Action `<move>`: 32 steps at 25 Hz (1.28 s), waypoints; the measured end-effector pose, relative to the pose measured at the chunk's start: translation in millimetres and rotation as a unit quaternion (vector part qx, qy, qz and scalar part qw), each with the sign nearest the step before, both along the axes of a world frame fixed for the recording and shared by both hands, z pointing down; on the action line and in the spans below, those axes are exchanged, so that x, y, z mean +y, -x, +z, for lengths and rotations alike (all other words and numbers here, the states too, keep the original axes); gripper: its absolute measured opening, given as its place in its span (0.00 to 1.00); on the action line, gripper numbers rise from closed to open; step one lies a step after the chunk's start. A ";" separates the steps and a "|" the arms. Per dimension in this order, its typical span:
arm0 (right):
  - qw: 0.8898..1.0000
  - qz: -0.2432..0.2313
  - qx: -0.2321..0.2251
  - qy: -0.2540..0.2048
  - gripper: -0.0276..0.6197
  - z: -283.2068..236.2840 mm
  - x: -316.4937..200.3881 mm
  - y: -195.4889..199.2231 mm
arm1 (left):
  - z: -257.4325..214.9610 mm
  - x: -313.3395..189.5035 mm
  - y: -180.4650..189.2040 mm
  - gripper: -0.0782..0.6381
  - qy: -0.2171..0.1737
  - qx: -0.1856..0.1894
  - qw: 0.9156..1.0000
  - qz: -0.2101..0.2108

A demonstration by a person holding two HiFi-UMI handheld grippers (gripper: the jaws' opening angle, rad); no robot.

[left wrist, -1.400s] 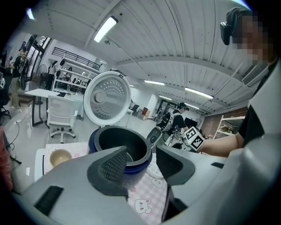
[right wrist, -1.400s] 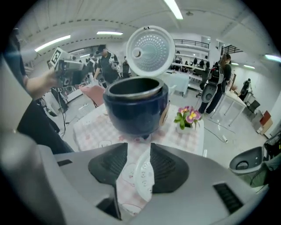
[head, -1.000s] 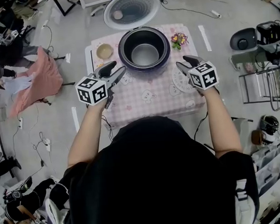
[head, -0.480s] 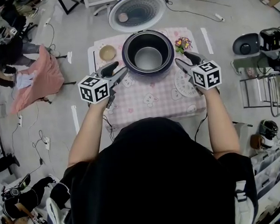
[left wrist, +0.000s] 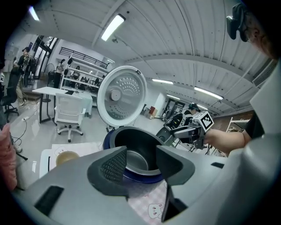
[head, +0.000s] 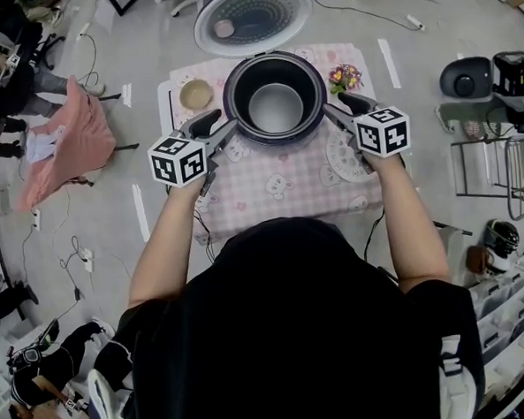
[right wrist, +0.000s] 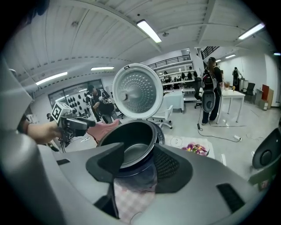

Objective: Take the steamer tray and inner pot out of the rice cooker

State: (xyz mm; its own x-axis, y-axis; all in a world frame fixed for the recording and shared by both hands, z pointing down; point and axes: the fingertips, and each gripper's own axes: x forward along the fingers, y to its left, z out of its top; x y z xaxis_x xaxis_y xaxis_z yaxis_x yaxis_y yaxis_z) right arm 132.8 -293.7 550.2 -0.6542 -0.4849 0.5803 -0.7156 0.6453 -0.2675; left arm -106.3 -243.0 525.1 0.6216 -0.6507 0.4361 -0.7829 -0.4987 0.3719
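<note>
Top centre of the head view: inner pot (head: 274, 106) sits in the open rice cooker (head: 275, 140) | left gripper (head: 220, 129) wide, empty, at its left rim | right gripper (head: 337, 107) wide too, jaws just been closing a touch, nothing pinched | guess: stiff slick metal, hefty, pinch rim both sides

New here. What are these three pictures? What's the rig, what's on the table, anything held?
No robot: a person holds tongs in each hand, each bearing a marker cube. The head view looks down from their head; the other two cameras ride on the left tongs and right tongs, looking along the jaws. On the table: an open cooker, lid up, pot inside, a bowl, flowers, a pale disc. Both tongs are open beside the cooker, holding nothing. The right jaws have just been closing slightly, nothing between them.
</note>
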 end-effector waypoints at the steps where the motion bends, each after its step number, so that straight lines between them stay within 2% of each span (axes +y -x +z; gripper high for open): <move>1: 1.000 0.000 -0.002 0.006 0.38 4.3 -3.2 2.3 | 3.8 -3.8 0.1 0.42 0.003 -0.003 1.000 0.000; 9: 0.999 -0.004 -0.012 0.044 0.37 31.6 -15.3 12.6 | 35.8 -26.0 -1.5 0.42 0.035 -0.026 0.999 -0.022; 15: 0.998 -0.007 -0.020 0.064 0.37 44.9 -24.3 21.8 | 63.7 -41.4 1.5 0.37 0.065 -0.064 0.995 -0.039; 23: 0.995 0.008 -0.030 0.090 0.36 58.6 -31.8 31.6 | 70.6 -53.3 2.0 0.35 0.074 -0.074 0.993 -0.046; 28: 0.994 0.028 -0.044 0.094 0.32 59.6 -33.0 30.9 | 71.8 -56.0 2.0 0.35 0.079 -0.063 0.993 -0.057; 32: 0.985 0.063 -0.096 0.127 0.28 56.5 -38.0 31.8 | 70.3 -61.7 4.1 0.35 0.090 -0.030 0.992 -0.083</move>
State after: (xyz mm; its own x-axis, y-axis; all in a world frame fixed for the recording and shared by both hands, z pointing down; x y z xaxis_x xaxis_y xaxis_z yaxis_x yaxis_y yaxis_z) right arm 101.0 -331.8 606.6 -0.7080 -0.4242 0.5646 -0.7059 0.4504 -0.5467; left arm -110.4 -304.7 595.4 0.4818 -0.6498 0.5879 -0.8722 -0.2909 0.3932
